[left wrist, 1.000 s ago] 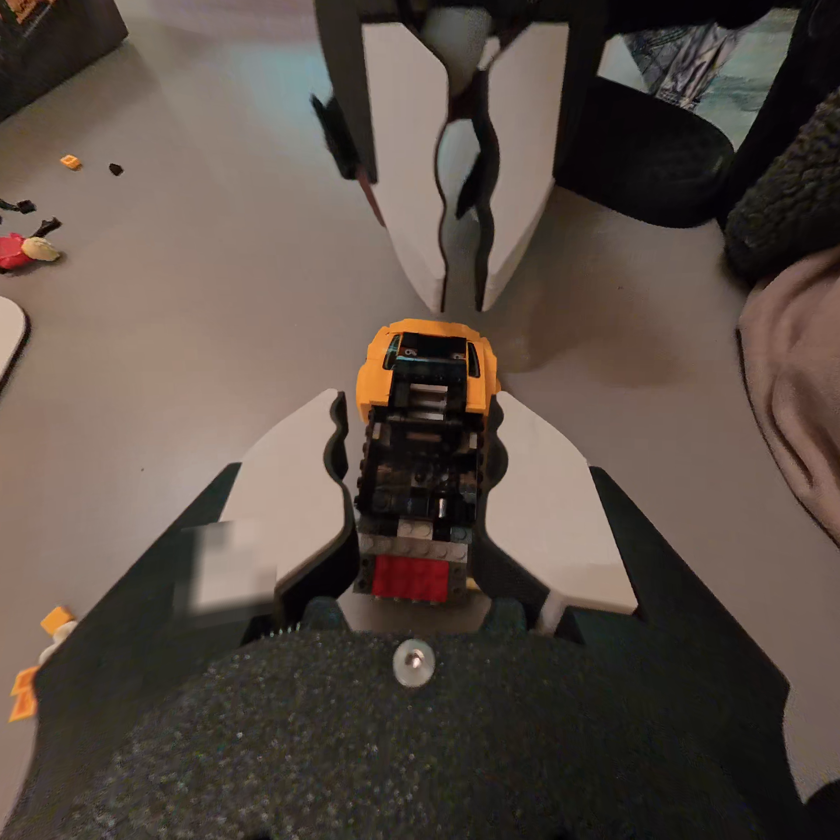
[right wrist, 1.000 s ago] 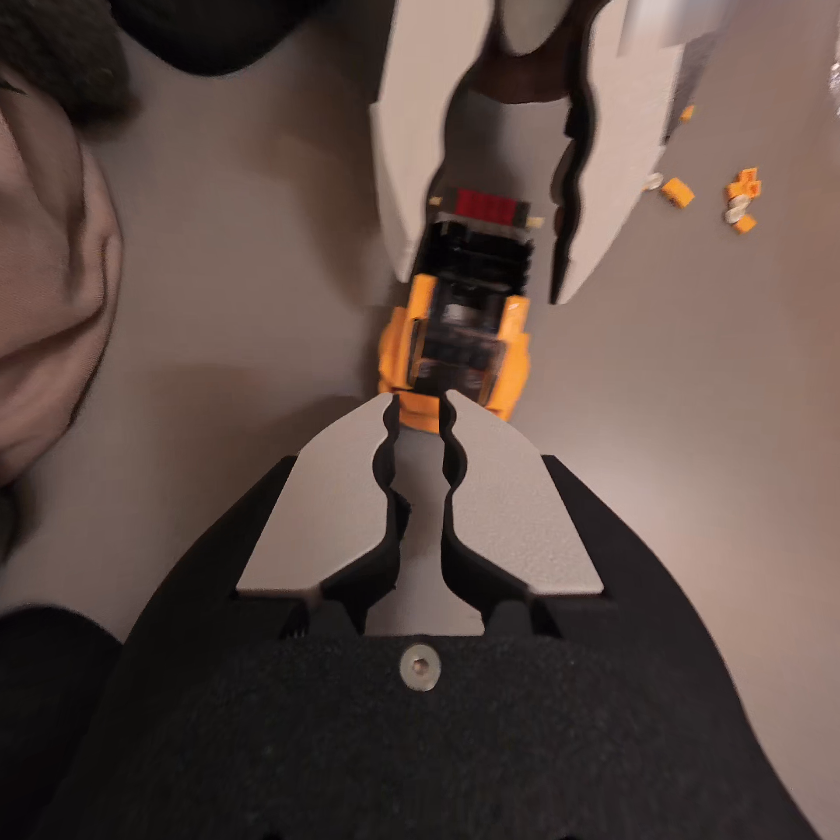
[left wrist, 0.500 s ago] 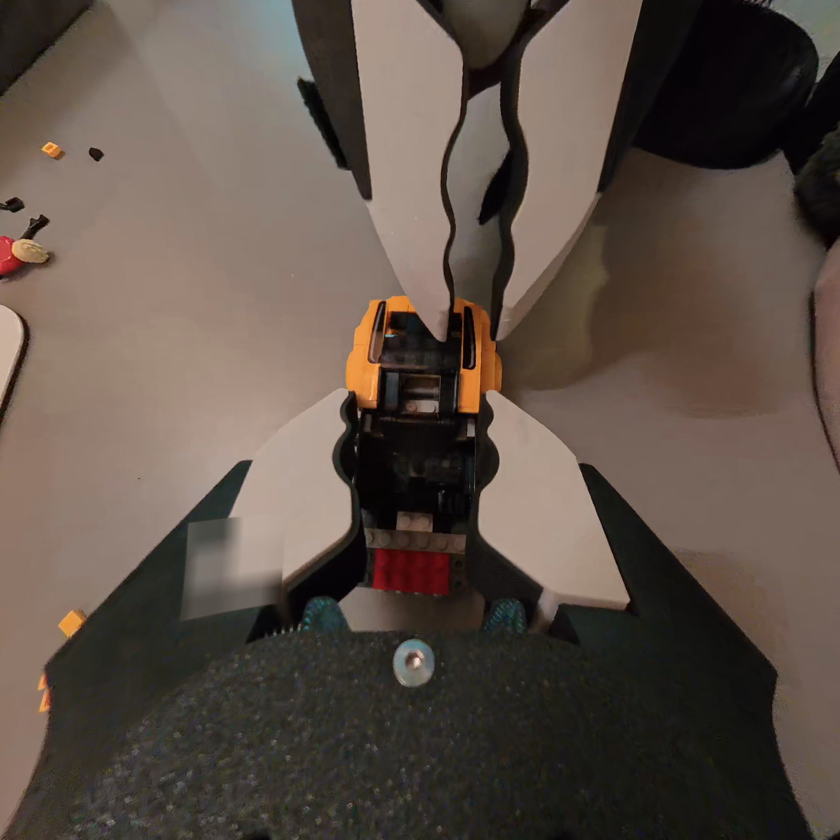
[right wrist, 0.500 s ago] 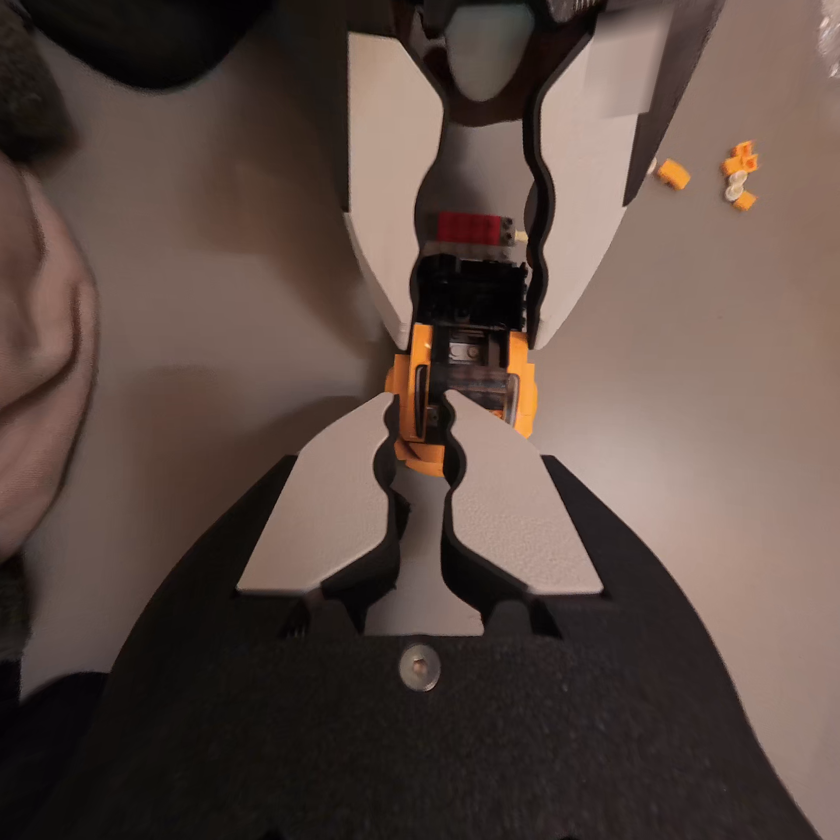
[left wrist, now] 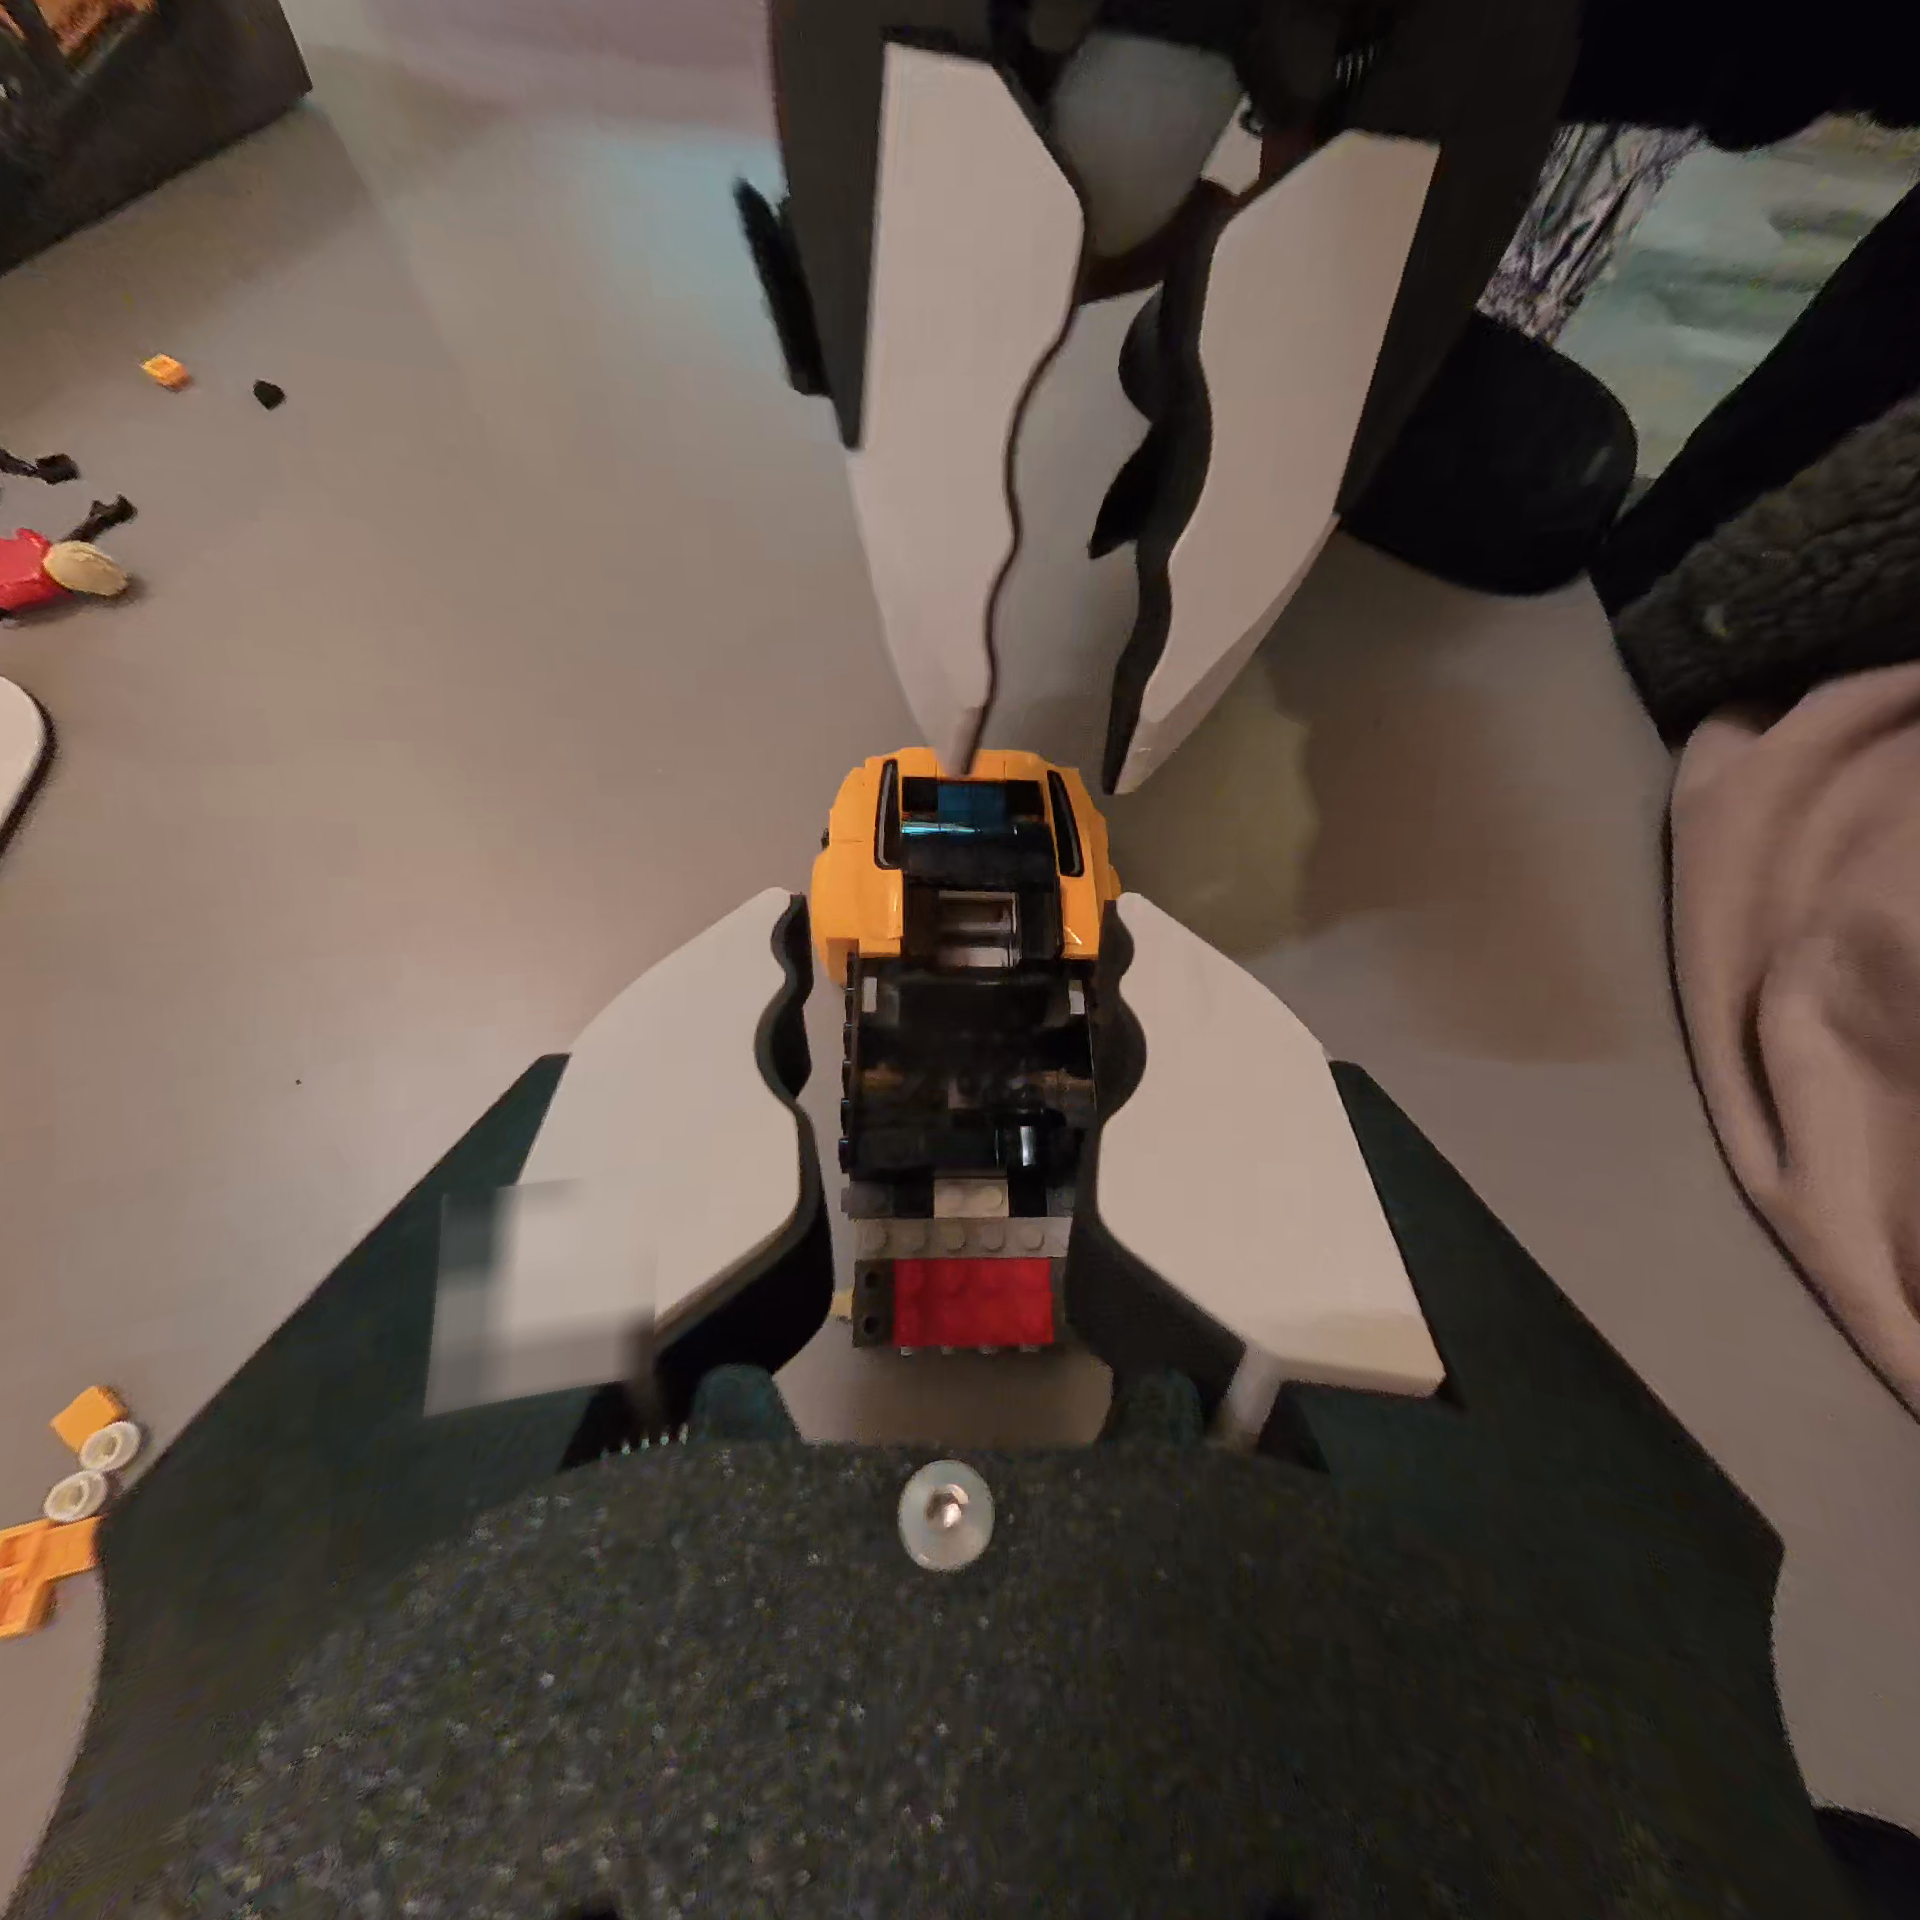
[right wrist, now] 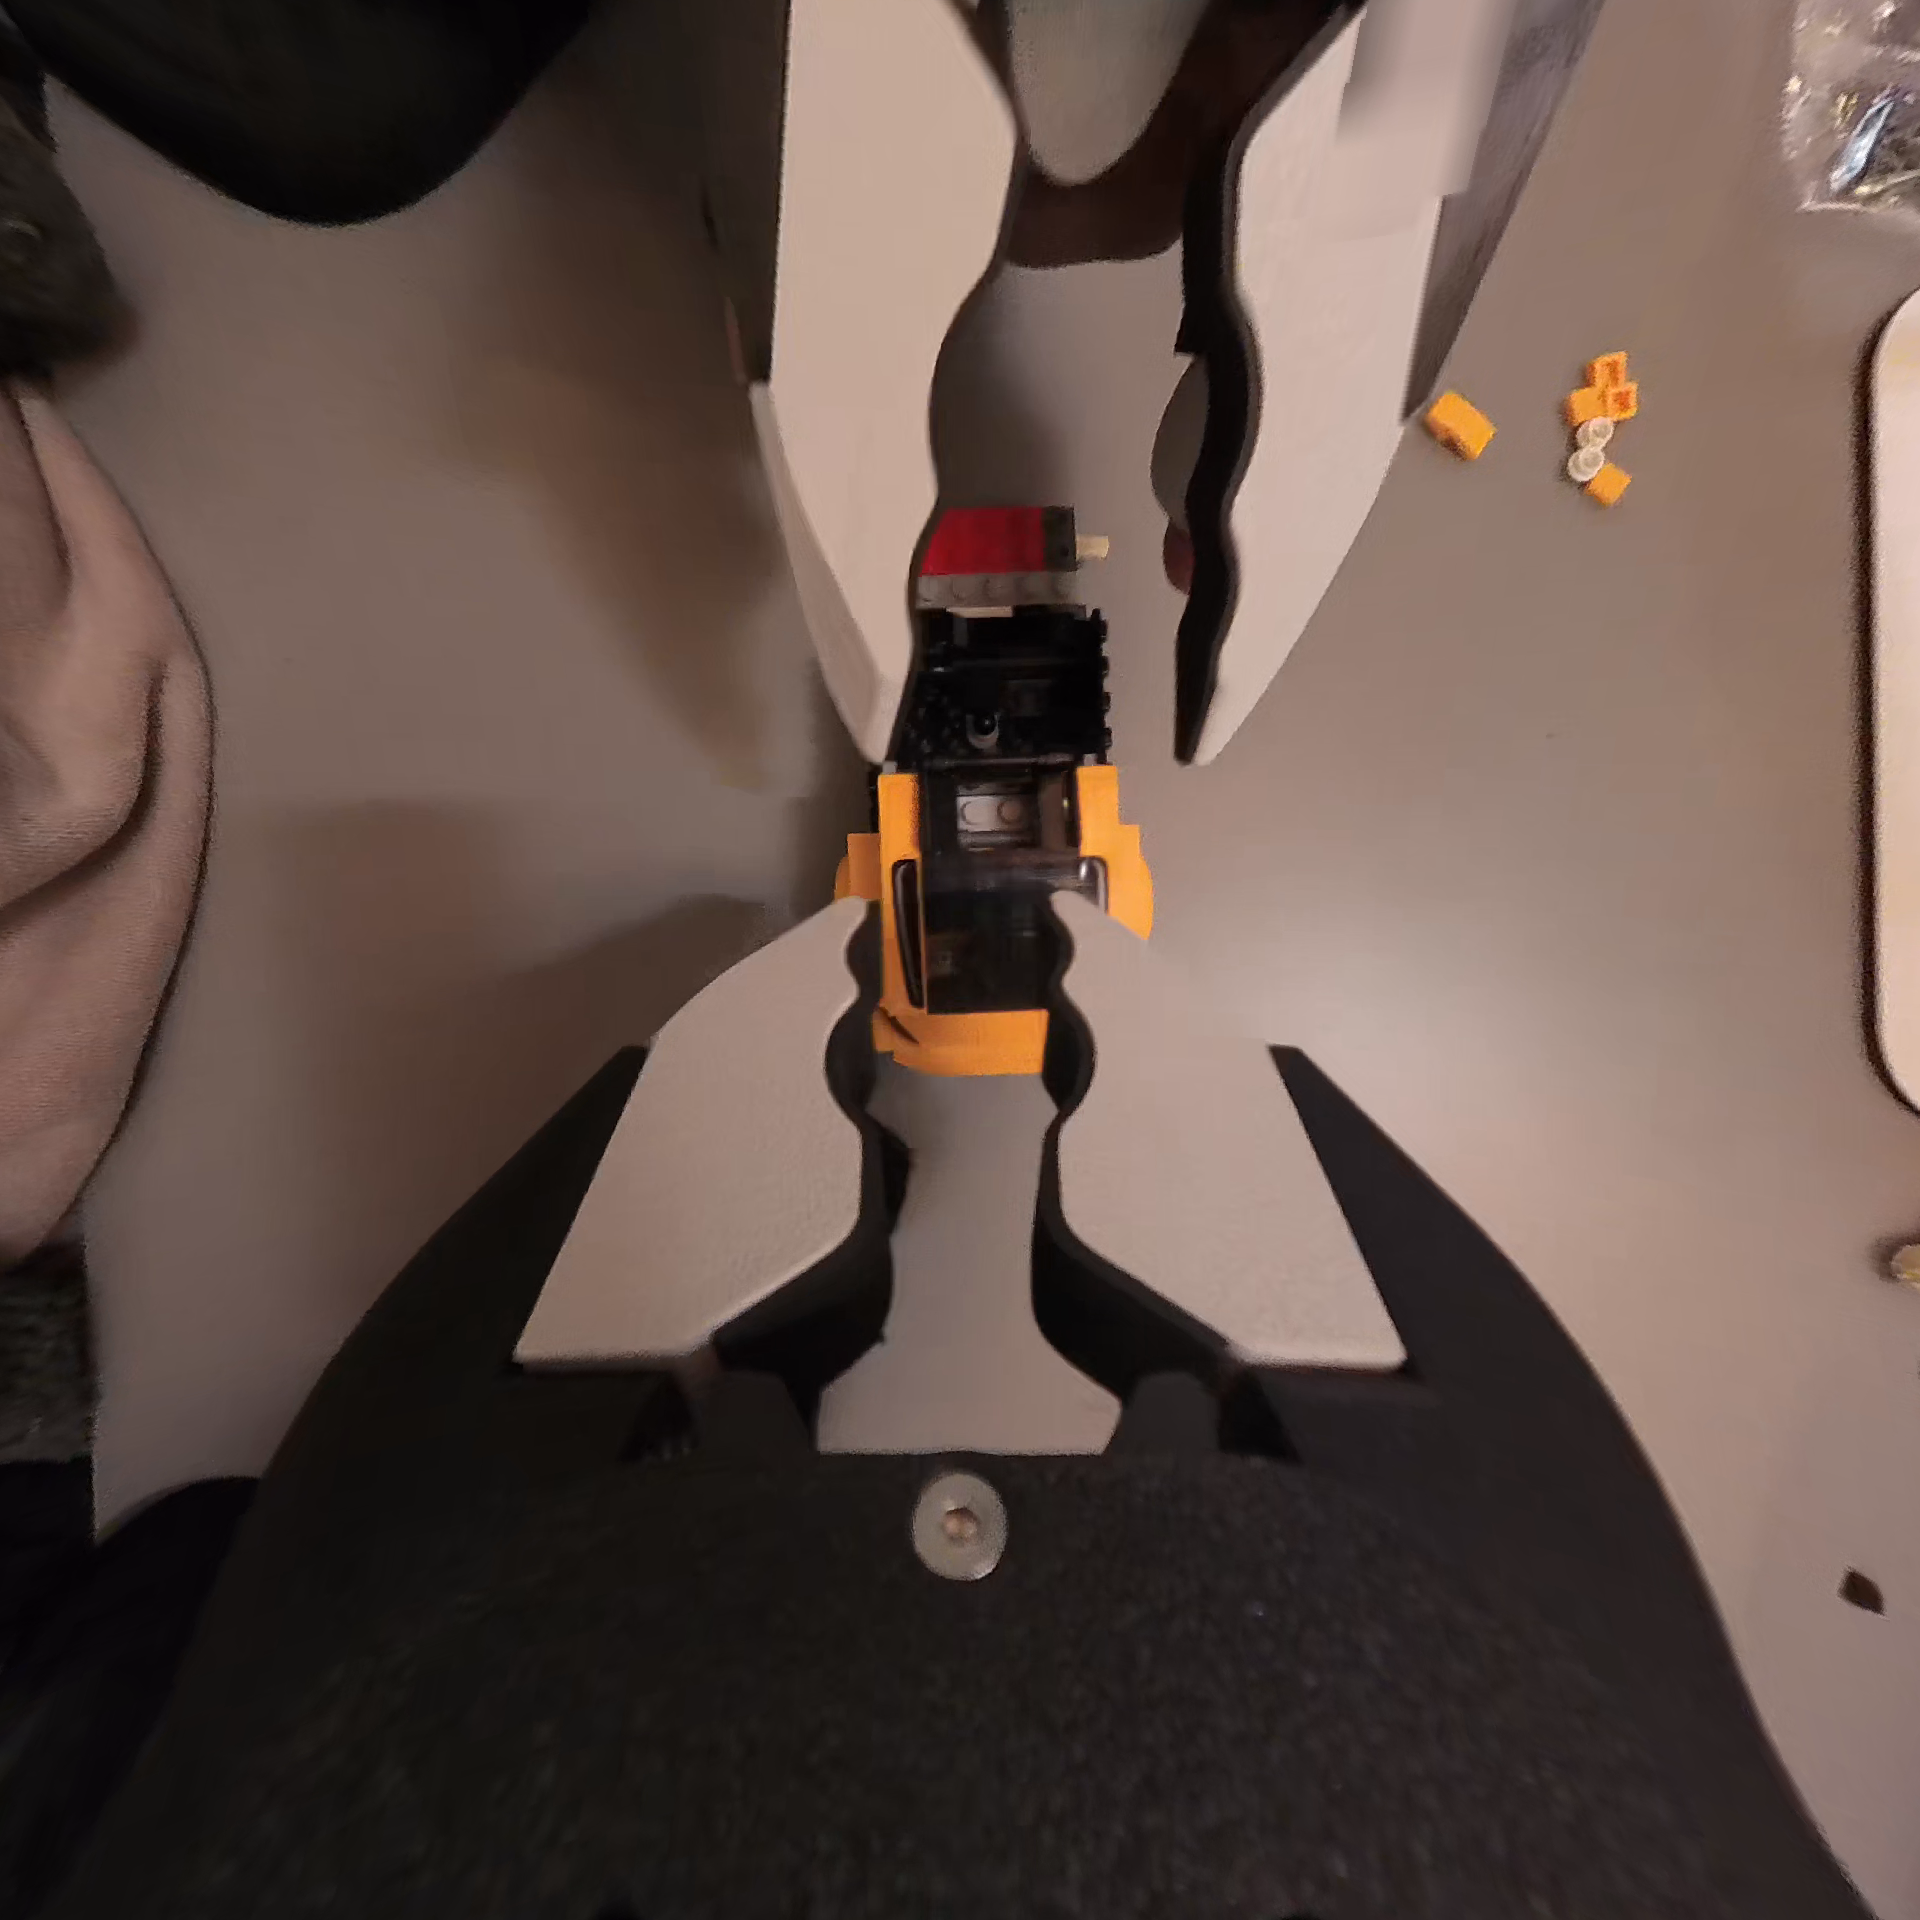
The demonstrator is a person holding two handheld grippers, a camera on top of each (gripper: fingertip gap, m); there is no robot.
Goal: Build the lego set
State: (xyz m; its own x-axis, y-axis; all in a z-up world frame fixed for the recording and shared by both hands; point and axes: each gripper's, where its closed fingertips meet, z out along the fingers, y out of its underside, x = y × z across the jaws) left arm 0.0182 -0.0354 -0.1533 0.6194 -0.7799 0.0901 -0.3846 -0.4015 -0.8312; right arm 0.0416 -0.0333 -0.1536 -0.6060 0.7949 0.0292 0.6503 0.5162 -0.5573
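Observation:
The lego car (left wrist: 966, 1049) has an orange front, a black middle and a red rear, and it rests on the grey table. My left gripper (left wrist: 951, 904) straddles its black middle. The jaws stand narrowly apart: the right finger touches the car and the left finger (left wrist: 675, 1091) shows a small gap. In the right wrist view the car (right wrist: 997, 675) points toward me with the left gripper (right wrist: 1034, 750) around it. My right gripper (right wrist: 961, 904) is open and empty, just over the car's orange nose. It also shows in the left wrist view (left wrist: 1039, 764), one tip on the hood.
Loose orange and white pieces (right wrist: 1600, 426) and an orange brick (right wrist: 1460, 421) lie to the right. More pieces (left wrist: 83, 1455) and a red and beige piece (left wrist: 52, 577) lie to the left. A white tray edge (right wrist: 1896, 727), a pink cloth (left wrist: 1818, 987) and a black round object (left wrist: 1496, 468) border the area. My left and right fingertips are right by each other. The black round object (left wrist: 1496, 468) is about 25 centimetres from both grippers' fingertips.
The right gripper came in over the car's front, then drew back slightly, and its jaws widened. The left gripper squeezed the car half a second ago and has eased off a little.

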